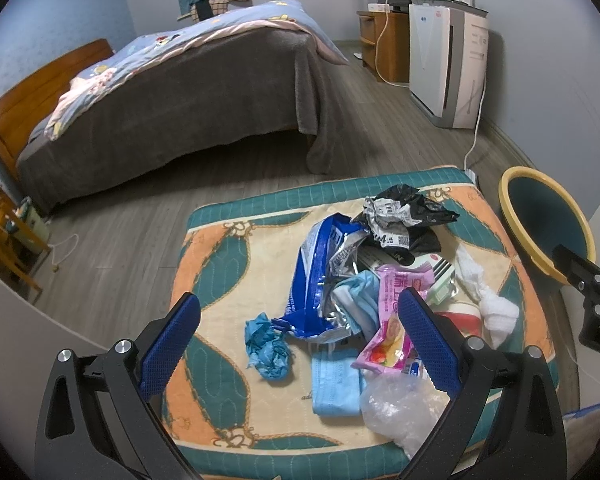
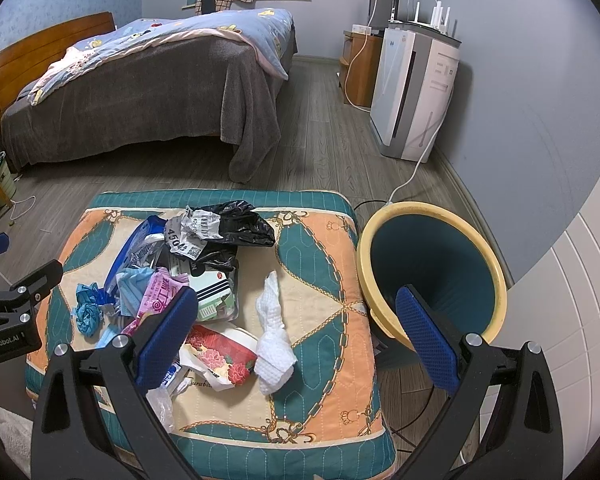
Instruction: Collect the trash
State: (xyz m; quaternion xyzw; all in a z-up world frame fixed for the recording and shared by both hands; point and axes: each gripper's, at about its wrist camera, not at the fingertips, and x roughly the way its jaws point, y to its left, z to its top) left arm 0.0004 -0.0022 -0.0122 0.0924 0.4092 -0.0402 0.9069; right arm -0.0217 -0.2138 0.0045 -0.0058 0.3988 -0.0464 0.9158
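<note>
Crinkled foil wrapper (image 1: pixel 320 280) | quilted cushion (image 1: pixel 220 264) | both jaws wide, empty

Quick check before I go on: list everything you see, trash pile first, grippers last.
cushion: one, teal and orange, under the pile
white tissue: one, nearest the bin
black bag: one, far edge of the pile
blue foil bag: one, pile's left
blue paper wad: one, apart at left
pink wrapper: one, centre
face mask: one, light blue, near edge
bin: one, yellow rim, teal inside, right of the cushion
bed: one, background
left hand-held gripper: open, above the pile
right hand-held gripper: open, above the tissue
</note>
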